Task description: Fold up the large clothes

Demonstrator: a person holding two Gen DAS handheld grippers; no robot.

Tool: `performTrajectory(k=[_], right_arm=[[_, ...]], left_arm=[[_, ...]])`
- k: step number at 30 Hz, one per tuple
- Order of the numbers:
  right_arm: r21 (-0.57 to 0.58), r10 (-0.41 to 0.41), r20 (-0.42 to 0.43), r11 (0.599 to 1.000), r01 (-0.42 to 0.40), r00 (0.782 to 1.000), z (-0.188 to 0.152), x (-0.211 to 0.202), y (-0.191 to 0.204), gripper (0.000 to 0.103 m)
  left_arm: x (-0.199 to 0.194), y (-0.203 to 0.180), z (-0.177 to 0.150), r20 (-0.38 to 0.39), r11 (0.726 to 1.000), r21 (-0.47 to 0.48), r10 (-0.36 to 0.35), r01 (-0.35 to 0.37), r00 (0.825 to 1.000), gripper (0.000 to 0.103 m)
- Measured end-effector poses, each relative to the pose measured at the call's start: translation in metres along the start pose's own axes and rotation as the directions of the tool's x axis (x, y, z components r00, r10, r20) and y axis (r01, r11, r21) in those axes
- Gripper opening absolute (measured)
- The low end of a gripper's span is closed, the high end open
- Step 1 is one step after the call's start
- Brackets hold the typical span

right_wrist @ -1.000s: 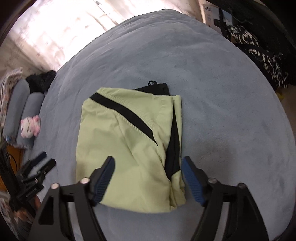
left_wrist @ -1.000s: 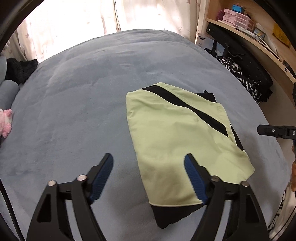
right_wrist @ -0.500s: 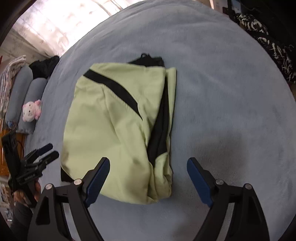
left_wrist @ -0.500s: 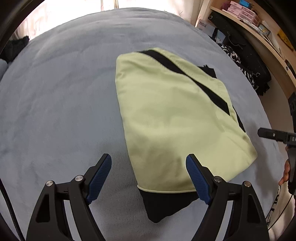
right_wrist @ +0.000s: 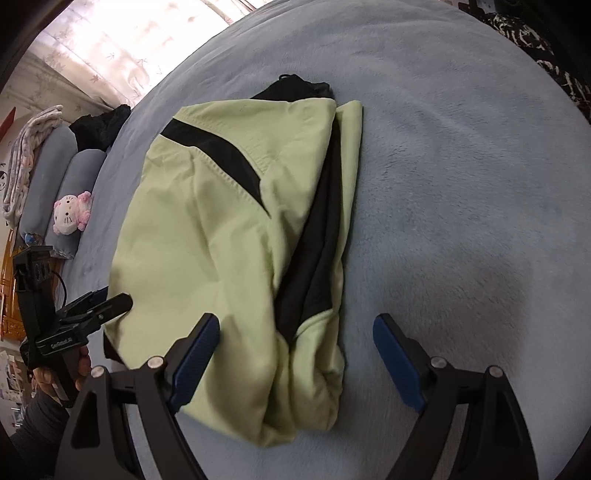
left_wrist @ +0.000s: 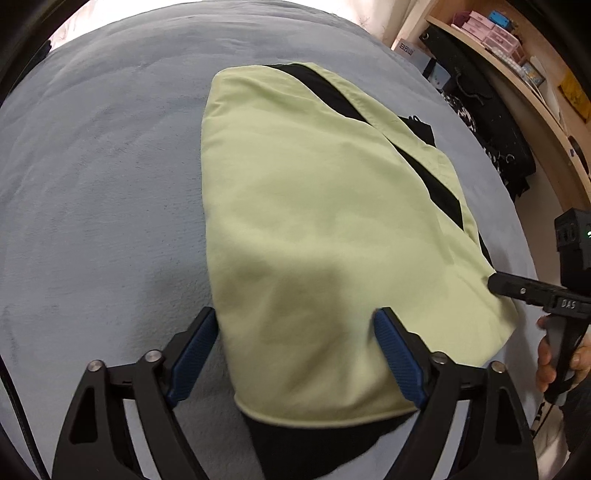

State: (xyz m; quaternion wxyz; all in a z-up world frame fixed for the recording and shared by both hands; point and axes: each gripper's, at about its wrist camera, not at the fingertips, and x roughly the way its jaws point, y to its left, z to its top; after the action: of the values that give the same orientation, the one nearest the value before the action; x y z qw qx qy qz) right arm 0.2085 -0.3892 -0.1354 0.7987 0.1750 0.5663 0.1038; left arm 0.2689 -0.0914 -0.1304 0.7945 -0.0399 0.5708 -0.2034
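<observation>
A folded light-green garment with black stripes [left_wrist: 317, 229] lies on a blue-grey bed cover [left_wrist: 103, 177]. My left gripper [left_wrist: 295, 350] is open, its blue pads straddling the garment's near edge, where a black layer sticks out beneath. In the right wrist view the same garment [right_wrist: 221, 240] shows stacked green and black layers along its right side. My right gripper [right_wrist: 295, 358] is open over the garment's near right corner. The right gripper also shows in the left wrist view [left_wrist: 524, 291], at the garment's right edge. The left gripper shows in the right wrist view [right_wrist: 96, 306], at its left edge.
Blue-grey bolster pillows [right_wrist: 55, 173], a pink-and-white plush toy [right_wrist: 72, 216] and dark clothes [right_wrist: 99, 123] lie at the bed's head. A wooden shelf with boxes [left_wrist: 498, 33] and a black bag [left_wrist: 491, 110] stand beside the bed. Curtains [right_wrist: 110, 44] hang behind.
Both grippers have moved in closer to the garment, now straddling its near edge and corner. Both stay open. The garment has not moved.
</observation>
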Motion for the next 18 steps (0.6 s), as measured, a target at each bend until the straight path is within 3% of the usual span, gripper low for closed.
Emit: performTrajectory(k=[6,12,18], right_arm=[[-0.004,0.094,0.029,0.996,-0.094,0.995,0.011,0.014,-0.007,0.086],[-0.061,0.170,0.024,0.984,-0.168,0.985,0.024,0.028,0.003,0.083],[-0.095,0.161,0.050,0.983,-0.156,0.986,0.029,0.037,0.010,0.084]], left_arm=[[0.019,0.006,0.001,0.013,0.995,-0.055,-0.081,0.082,0.997,0.095],[0.030,0.000,0.006,0.029,0.995,-0.034,-0.096,0.097,0.995,0.100],[0.038,-0.003,0.017,-0.004,0.995,-0.014,-0.097,0.097,0.995,0.102]])
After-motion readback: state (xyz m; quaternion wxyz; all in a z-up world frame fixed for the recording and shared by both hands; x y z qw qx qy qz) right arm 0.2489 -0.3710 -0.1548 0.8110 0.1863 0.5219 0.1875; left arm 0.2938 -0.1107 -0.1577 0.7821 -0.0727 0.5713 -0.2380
